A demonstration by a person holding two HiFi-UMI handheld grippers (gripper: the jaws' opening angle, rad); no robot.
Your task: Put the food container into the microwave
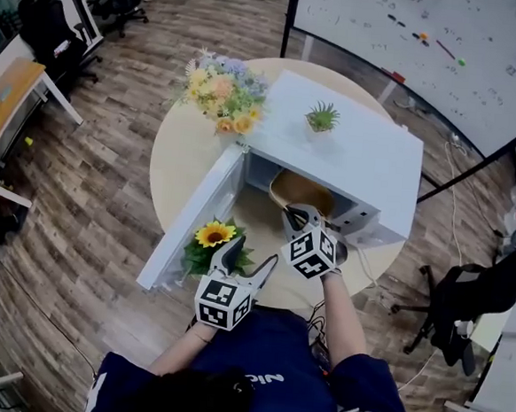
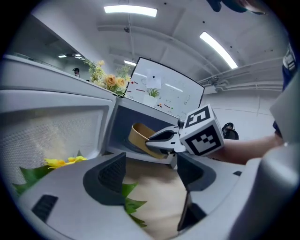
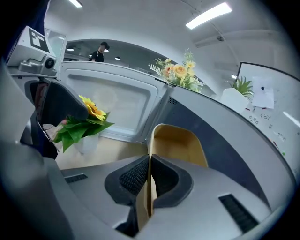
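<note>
- My right tongs (image 3: pixel 149 185) pinch the rim of the food container (image 3: pixel 180 143), which sits just ahead of them inside the microwave (image 1: pixel 360 155).
- My left tongs (image 2: pixel 150 173) are spread wide, back from the container.

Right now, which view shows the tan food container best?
The right gripper view: the tan paper food container fills the middle, its wall pinched by the right tongs. The head view shows it small in the white microwave; the left gripper view, partly behind the tongs.
</note>
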